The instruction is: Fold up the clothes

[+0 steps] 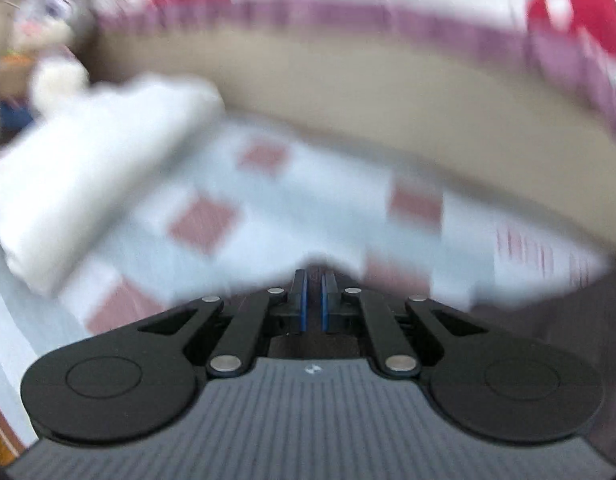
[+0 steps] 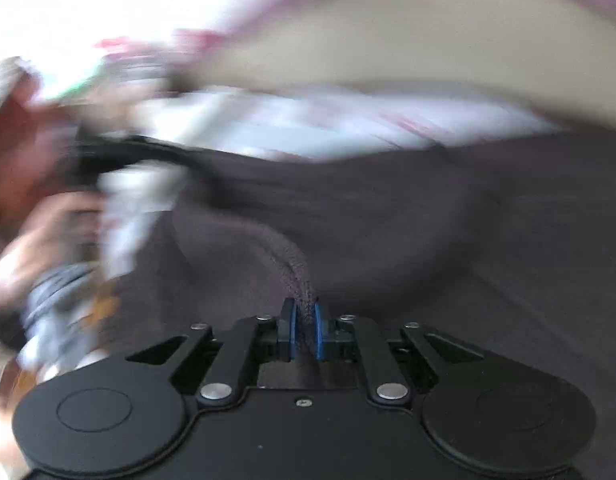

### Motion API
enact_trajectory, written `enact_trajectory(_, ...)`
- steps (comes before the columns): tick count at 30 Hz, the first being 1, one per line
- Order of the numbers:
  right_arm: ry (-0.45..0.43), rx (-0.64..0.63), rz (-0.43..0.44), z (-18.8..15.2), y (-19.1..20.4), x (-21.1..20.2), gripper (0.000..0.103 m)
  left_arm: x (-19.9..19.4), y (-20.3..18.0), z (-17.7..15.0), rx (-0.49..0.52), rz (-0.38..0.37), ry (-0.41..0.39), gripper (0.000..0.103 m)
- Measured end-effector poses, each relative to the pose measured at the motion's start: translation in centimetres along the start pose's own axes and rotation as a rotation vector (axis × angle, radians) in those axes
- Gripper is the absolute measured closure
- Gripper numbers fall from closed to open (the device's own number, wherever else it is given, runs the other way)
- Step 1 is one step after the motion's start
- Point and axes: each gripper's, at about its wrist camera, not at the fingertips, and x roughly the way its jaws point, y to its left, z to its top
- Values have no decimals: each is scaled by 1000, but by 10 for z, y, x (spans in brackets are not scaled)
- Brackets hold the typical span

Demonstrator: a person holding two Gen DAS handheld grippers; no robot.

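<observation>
Both views are motion-blurred. My right gripper (image 2: 304,312) is shut on a fold of a dark brown-grey garment (image 2: 387,216), which spreads across the lower and right part of the right wrist view. My left gripper (image 1: 312,280) has its jaws nearly together on a dark edge of the same garment (image 1: 547,320), which shows at the lower right of the left wrist view. The other gripper and the hand holding it (image 2: 48,240) appear blurred at the left of the right wrist view.
A white bedsheet with red squares (image 1: 268,208) lies under the garment. A folded white cloth or pillow (image 1: 92,176) sits at the left. A tan headboard band (image 1: 347,80) runs behind. Red-and-white fabric (image 1: 579,4) is at the back right.
</observation>
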Motion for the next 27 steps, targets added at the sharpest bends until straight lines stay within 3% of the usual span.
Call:
enact_trajectory(3, 31, 158, -90, 1, -36, 7, 92, 10, -1, 5, -17, -8, 16, 85)
enact_trajectory(5, 10, 141, -78, 3, -34, 6, 92, 19, -1, -3, -18, -24, 64, 73)
enact_trajectory(10, -39, 30, -144, 8, -19, 3, 92, 14, 9, -45, -58, -52, 145, 66)
enact_trajectory(13, -133, 44, -212, 15, -23, -9, 92, -1, 8, -67, -87, -80, 178, 65)
enact_trajectory(15, -195, 68, -268, 20, -29, -17, 85, -16, 0, -79, -70, -118, 182, 59)
enact_trajectory(17, -186, 179, -286, 22, -43, -17, 75, -33, -11, -89, -34, -167, 173, 52)
enact_trajectory(18, -184, 241, -286, 21, -51, -19, 69, -41, -17, -94, -6, -186, 167, 47)
enact_trajectory(22, -207, 427, -204, 11, -67, -24, 65, -66, -39, -115, 108, -177, 178, 38)
enact_trajectory(27, -191, 296, -129, 2, -32, -30, 64, -84, -36, -143, 184, -155, 243, 38)
